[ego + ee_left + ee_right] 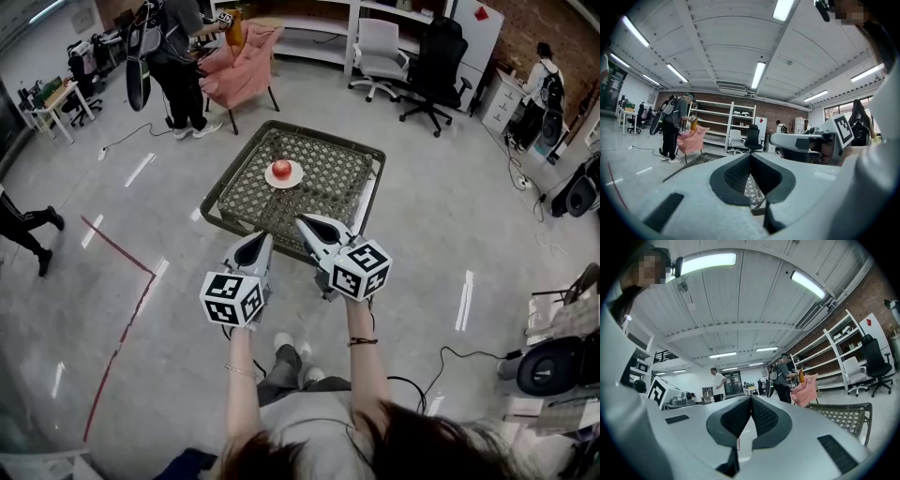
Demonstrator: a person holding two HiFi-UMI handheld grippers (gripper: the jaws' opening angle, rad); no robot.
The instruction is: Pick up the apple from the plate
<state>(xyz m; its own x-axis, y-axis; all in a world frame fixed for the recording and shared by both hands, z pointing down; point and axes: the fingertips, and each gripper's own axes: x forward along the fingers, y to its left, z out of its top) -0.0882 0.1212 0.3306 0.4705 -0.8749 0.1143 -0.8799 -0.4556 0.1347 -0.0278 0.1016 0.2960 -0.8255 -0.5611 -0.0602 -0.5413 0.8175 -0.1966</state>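
Note:
A red apple (282, 169) sits on a small white plate (284, 181) near the middle of a low woven table (337, 178). My left gripper (266, 237) is shut and empty, hovering in front of the table's near edge. Just to its right, my right gripper (301, 219) is also shut and empty, its tip over that near edge. Both point toward the table, well short of the apple. In the left gripper view the shut jaws (750, 155) show the table (701, 159) beyond and the right gripper (801, 140) alongside. In the right gripper view the jaws (751, 398) meet, with the table (843, 416) at right.
A pink chair (240, 67) and a standing person (174, 56) are behind the table at the left. Two office chairs (379, 52) (437, 64) stand at the back right. A red tape line (122, 253) runs across the floor at left. Cables (450, 361) lie at right.

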